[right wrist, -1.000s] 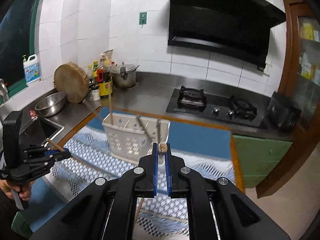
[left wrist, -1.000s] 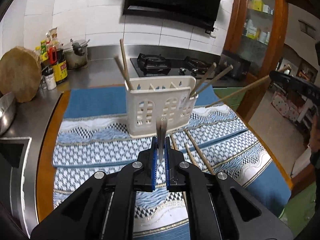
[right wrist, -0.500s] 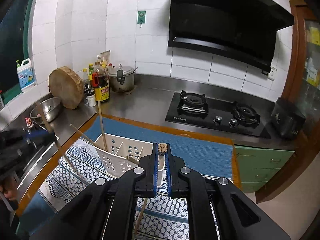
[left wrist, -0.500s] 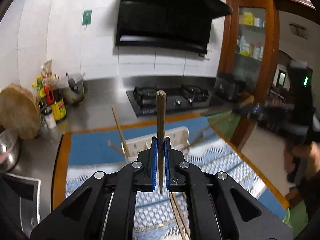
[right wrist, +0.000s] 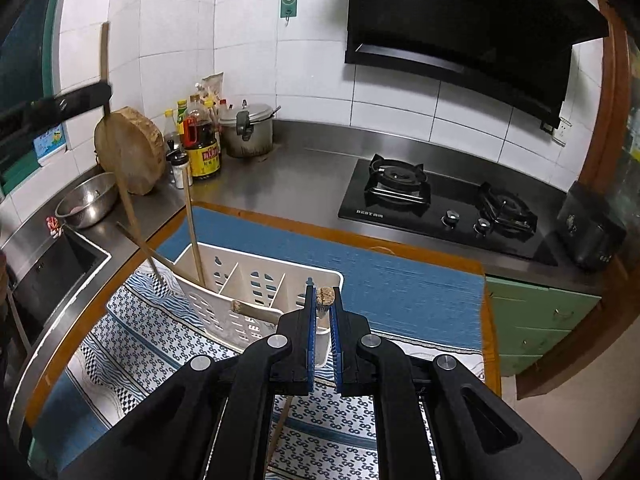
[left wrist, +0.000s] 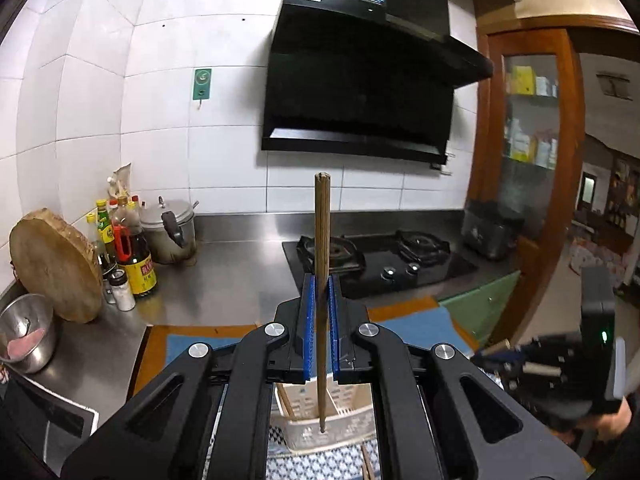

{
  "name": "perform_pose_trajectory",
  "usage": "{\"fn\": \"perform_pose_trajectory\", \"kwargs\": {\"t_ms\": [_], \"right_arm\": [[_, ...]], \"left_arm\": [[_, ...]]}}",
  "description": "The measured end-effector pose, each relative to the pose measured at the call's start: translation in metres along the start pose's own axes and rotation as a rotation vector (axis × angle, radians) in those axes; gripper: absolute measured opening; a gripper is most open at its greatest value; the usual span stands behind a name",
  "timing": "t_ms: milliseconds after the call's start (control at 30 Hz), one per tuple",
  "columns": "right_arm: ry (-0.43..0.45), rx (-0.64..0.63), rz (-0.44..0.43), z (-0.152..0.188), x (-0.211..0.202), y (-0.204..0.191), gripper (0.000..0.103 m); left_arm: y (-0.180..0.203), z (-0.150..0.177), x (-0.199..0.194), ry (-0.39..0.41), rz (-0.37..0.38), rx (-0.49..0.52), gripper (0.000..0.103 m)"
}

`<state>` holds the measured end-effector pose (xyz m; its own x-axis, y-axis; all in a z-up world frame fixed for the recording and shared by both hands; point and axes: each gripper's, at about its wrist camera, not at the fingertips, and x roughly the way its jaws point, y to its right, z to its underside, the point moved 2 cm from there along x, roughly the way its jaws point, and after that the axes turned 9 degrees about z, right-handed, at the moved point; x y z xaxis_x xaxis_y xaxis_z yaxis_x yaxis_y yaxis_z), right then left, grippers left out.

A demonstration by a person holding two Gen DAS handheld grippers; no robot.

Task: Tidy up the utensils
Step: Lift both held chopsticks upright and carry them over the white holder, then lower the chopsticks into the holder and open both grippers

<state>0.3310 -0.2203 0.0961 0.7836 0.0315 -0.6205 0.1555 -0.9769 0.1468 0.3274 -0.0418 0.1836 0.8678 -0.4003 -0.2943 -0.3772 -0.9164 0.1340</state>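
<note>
Overhead, my left hand-held gripper (left wrist: 319,312) clamps an upright chopstick (left wrist: 322,264), its lower tip above the white utensil caddy (right wrist: 256,280) on the patterned mat (right wrist: 132,344). My right hand-held gripper (right wrist: 322,320) pinches a second chopstick (right wrist: 326,294) over the caddy's right end, apparently not yet inside.

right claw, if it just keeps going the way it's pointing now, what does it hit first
Probably the white utensil caddy: the right claw, shut on a chopstick, points down at its near right compartment. Depth is unclear, so the chopstick's lower end might touch first.
</note>
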Motion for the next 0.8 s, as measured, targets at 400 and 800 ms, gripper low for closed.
{"fn": "perform_pose_trajectory", "kwargs": {"t_ms": [400, 800], "right_arm": [[-0.005, -0.007, -0.012, 0.003, 0.012, -0.002, 0.007], [0.04, 0.018, 0.002, 0.004, -0.009, 0.005, 0.032]], "left_arm": [[-0.019, 0.03, 0.05, -0.075, -0.028, -0.046, 0.005], [-0.029, 0.054, 0.053, -0.139, -0.029, -0.082, 0.015]]}}
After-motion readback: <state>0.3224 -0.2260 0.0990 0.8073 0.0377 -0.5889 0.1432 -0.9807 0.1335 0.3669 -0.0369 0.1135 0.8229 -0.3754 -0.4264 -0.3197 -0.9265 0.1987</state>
